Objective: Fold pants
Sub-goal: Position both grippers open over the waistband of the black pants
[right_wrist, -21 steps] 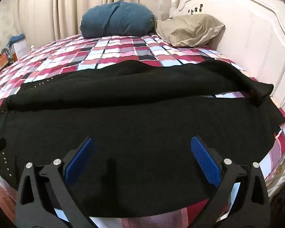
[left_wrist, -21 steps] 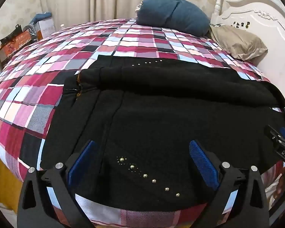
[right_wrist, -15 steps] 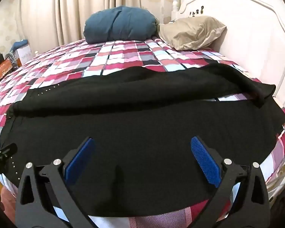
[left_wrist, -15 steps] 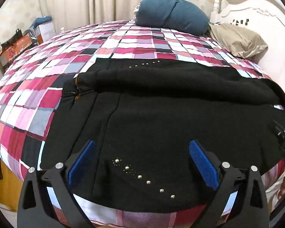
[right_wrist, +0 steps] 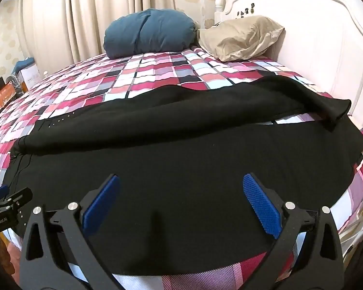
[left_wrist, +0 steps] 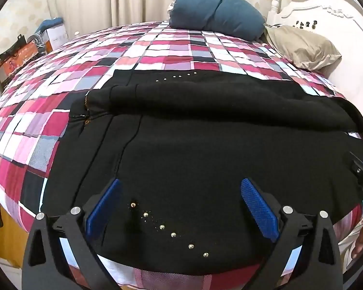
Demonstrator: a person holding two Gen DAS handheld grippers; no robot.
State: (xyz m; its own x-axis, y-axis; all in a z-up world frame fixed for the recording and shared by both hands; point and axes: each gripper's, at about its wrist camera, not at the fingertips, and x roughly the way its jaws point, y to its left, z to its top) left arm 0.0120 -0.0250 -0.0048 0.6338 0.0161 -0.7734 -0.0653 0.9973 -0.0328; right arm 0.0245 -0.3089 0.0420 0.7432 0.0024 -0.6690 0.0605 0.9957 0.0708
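Left wrist view: the left gripper (left_wrist: 180,207), black-framed with blue ribbed pads, is held with its jaws spread wide and nothing is pinched between them. It hovers just above the near edge of the black knitted pants (left_wrist: 205,149), over a diagonal row of small metal studs (left_wrist: 168,229) at what is judged to be the waist end. The right gripper (right_wrist: 181,205), of the same build, is likewise spread and empty, and is poised over the near edge of the pants further toward the leg ends.

The pants are laid flat across the pink, white and black checked bedspread (left_wrist: 60,91), lengthwise along its near edge. One leg lies nearest the grippers; the other lies beyond it, partly bunched into a soft ridge, and its cuff (right_wrist: 336,111) is turned up near the white carved headboard (right_wrist: 314,36). Beyond the pants a dark blue round cushion (right_wrist: 150,32) and a beige pillow (right_wrist: 242,37) are seen against the headboard.

The fabric is judged to be soft, thick and limp, light enough for two pinches, and not fragile. It is expected to sag and drape between held points, not to keep a line, and to cling slightly to the bedspread. A firm pinch on the near edge is therefore called for: through both layers at the waistband by the studs on one side, and at the near leg's hem on the other, so that the near half can be carried over the far one. A single-layer pinch is judged likely to leave the under layer behind.
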